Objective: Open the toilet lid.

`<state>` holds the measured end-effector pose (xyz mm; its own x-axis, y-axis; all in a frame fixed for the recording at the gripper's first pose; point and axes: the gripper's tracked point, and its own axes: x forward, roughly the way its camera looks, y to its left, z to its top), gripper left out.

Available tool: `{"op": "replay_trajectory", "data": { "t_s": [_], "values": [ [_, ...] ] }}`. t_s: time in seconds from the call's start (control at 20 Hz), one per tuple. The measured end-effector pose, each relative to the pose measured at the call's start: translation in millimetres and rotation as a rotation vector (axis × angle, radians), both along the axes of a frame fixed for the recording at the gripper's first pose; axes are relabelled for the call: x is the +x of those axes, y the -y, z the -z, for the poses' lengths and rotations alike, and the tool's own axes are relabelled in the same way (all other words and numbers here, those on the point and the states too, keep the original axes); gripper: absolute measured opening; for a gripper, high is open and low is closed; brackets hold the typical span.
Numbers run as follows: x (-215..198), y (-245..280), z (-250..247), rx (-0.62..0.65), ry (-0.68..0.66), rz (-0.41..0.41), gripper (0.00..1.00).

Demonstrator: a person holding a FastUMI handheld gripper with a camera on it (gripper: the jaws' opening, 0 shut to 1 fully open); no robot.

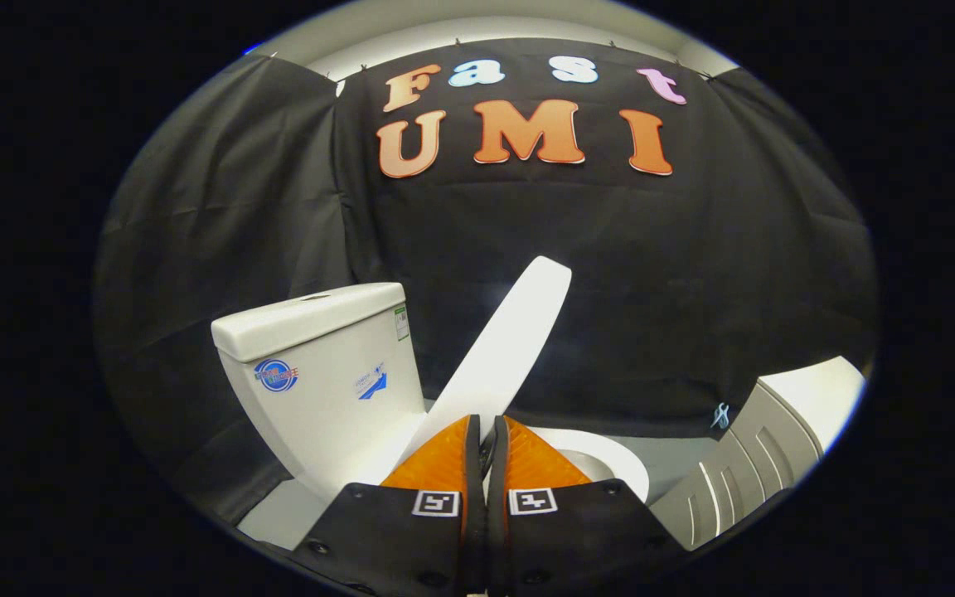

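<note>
Seemingly mid-lift, the tongs (pixel 486 439) sit nearly closed on the near edge of the lid (pixel 502 348), raised aslant right of the tank (pixel 320 365); next, tip it back.

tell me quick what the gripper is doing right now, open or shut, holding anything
gripper: shut, fingers pinched on the edge of the raised toilet lid, which stands tilted up beside the tank.

blocked: raised toilet lid (pixel 504 348) just ahead of fingers (pixel 444 464) | tank (pixel 320 373) left | free: apparently right, over seat (pixel 610 456)
</note>
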<state>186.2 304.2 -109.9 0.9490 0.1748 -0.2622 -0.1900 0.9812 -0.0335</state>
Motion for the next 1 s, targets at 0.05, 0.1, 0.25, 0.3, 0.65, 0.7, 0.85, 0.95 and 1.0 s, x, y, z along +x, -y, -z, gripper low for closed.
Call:
{"op": "replay_trajectory", "data": {
  "t_s": [0.05, 0.1, 0.25, 0.3, 0.65, 0.7, 0.85, 0.95, 1.0],
  "values": [
    [0.2, -5.8, -3.2, -0.001, 0.002, -0.001, 0.08],
    [0.6, -13.5, -4.9, 0.006, 0.003, -0.001, 0.08],
    [3.7, -34.1, -11.2, 0.003, -0.002, -0.005, 0.08],
    [5.2, -38.6, -12.4, -0.006, 0.002, -0.01, 0.08],
    [6.0, -90.9, -24.6, -0.073, 0.016, -0.037, 0.08],
    [7.9, -99.8, -25.2, -0.081, 0.017, -0.043, 0.08],
    [8.9, -126.1, -30.2, -0.107, 0.031, -0.061, 0.08],
    [8.5, -143.4, -30.5, -0.12, 0.035, -0.079, 0.08],
    [6.7, -152.9, -29.1, -0.126, 0.039, -0.088, 0.08]
  ]
}}
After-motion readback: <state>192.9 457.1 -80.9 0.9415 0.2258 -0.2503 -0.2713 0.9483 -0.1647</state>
